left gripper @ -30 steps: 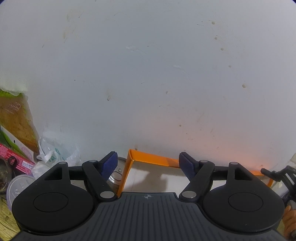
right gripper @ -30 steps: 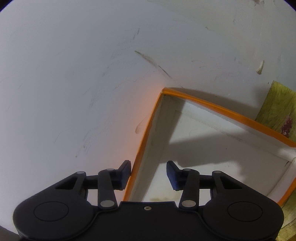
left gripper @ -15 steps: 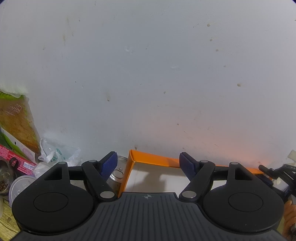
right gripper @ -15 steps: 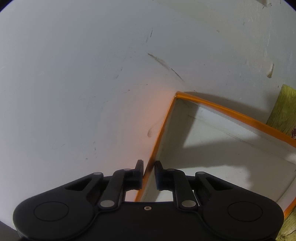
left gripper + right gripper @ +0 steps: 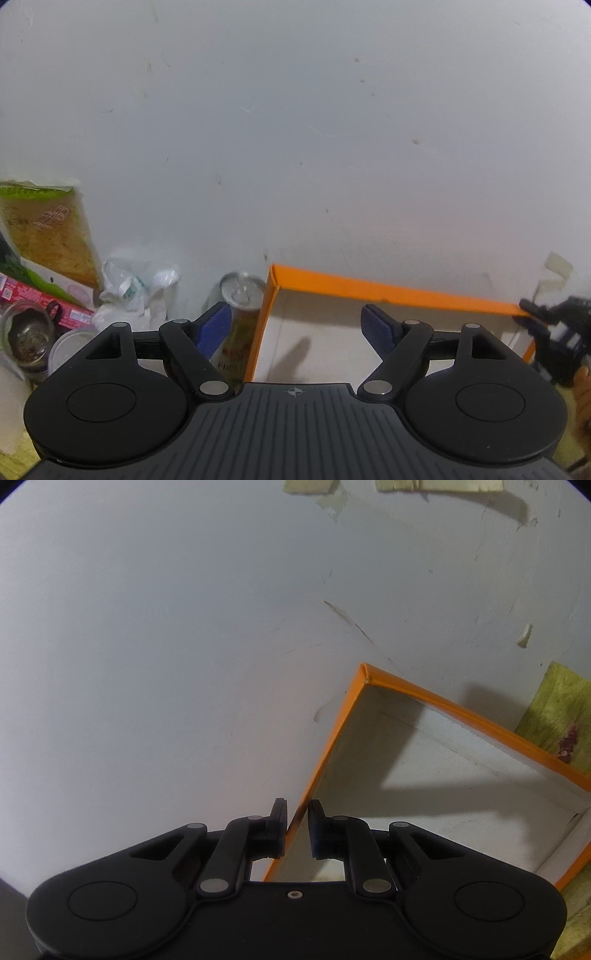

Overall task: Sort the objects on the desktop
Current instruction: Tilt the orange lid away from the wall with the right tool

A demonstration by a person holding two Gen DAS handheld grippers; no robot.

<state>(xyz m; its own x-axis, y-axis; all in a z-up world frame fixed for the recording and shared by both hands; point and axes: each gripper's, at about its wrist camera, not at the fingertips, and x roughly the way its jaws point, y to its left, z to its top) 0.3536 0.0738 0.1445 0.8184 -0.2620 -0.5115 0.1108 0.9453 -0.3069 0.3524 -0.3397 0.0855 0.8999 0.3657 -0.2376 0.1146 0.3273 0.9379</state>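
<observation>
Cardboard, basically: the orange box (image 5: 436,775) is an open, shallow tray with thin walls and a white inside, so I'd guess it's light and a bit floppy, easy to bend or tip if you yank one edge. In the right wrist view it fills the lower right of the frame, and the right gripper (image 5: 297,827) is pinched shut on its left wall near the bottom centre, one pad outside, one inside. That thin rim is really the only place to grab.

Left gripper (image 5: 295,328) has just been opening and stands fairly wide with nothing gripped, straddling the box's left corner at lower centre. A drink can (image 5: 240,314) stands just beside that wall, easy to knock over.
</observation>
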